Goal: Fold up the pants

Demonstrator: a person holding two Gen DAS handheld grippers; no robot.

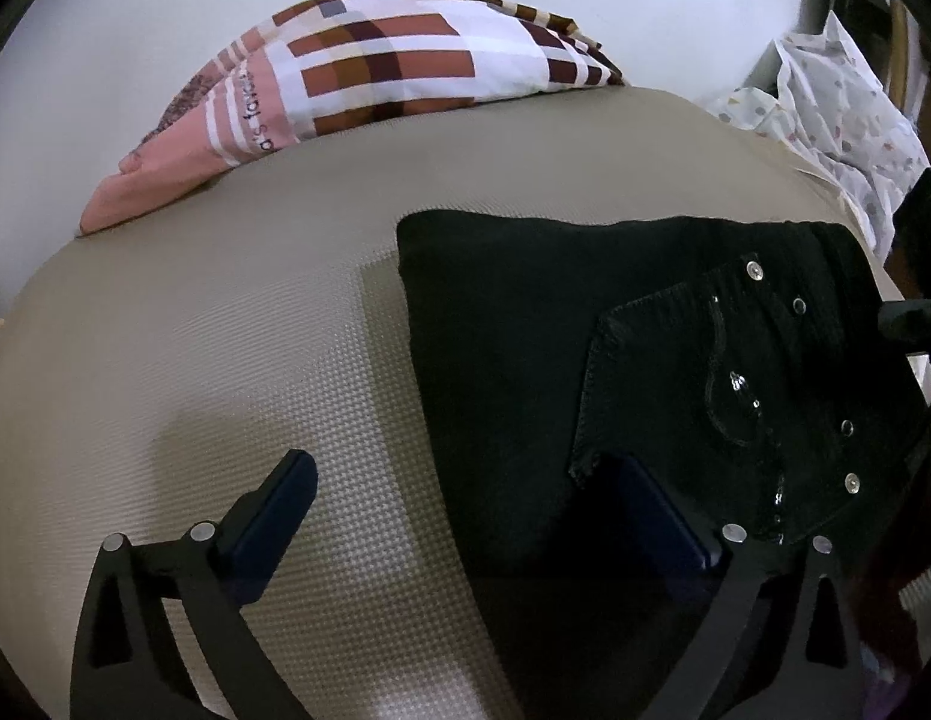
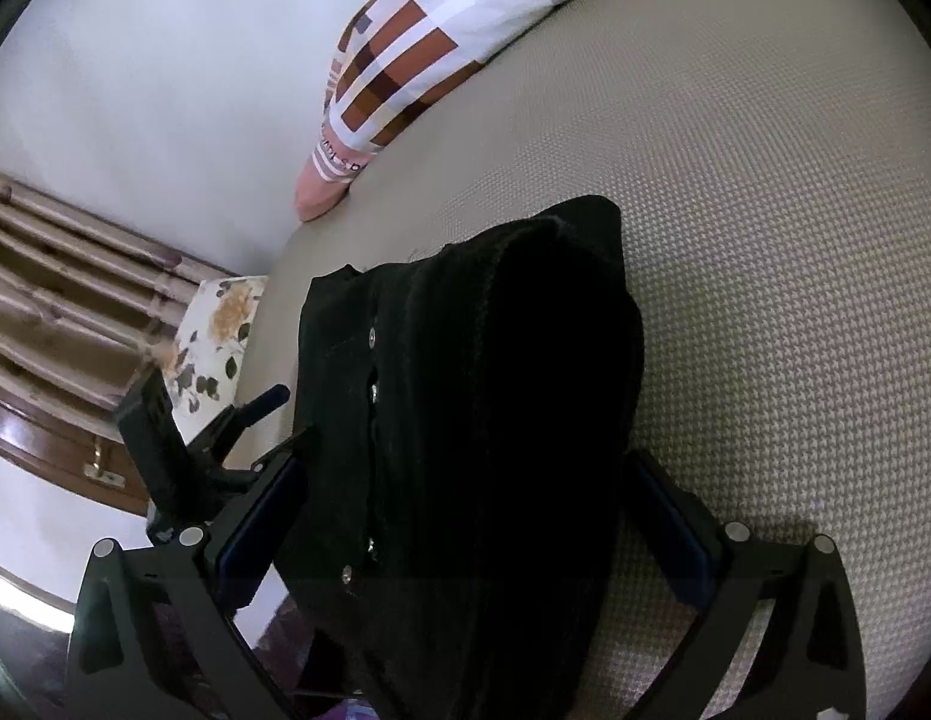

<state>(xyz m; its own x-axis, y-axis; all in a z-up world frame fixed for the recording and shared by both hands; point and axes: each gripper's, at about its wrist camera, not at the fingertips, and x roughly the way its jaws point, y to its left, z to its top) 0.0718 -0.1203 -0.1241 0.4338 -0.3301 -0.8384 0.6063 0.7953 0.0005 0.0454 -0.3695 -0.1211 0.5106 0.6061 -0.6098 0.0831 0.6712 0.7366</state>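
In the left wrist view, the left gripper (image 1: 465, 480) hangs over a beige textured mattress (image 1: 225, 360) with its jaws spread wide apart and nothing pressed between them; its left finger (image 1: 285, 492) sits above bare mattress, while the right one lies over the near edge of the black pants (image 1: 525, 330). The pants rest folded into a dark block on the right half of the mattress, a back pocket (image 1: 675, 384) with stitched edge and metal rivets (image 1: 754, 269) facing up. Behind them, along the white wall (image 1: 105, 60), lies a pillow (image 1: 369, 66) in a pink, white and brown checked cover, and farther right a crumpled white patterned cloth (image 1: 843, 114) sits past the mattress edge. At the far right edge a dark part of the other gripper's frame shows. In the right wrist view, a wooden headboard (image 2: 75, 258) and a flower-print cushion (image 2: 219, 336) lie at the left, with the left gripper (image 2: 249, 414) just beside the pants' left edge. The right gripper (image 2: 465, 510) straddles the folded pants (image 2: 495, 390), its blue pads standing at either side of the thick dark bundle; whether they press the cloth or merely flank it cannot be told. The same checked pillow (image 2: 441, 30) lies beyond, and the mattress (image 2: 765, 240) stretches bare to the right.
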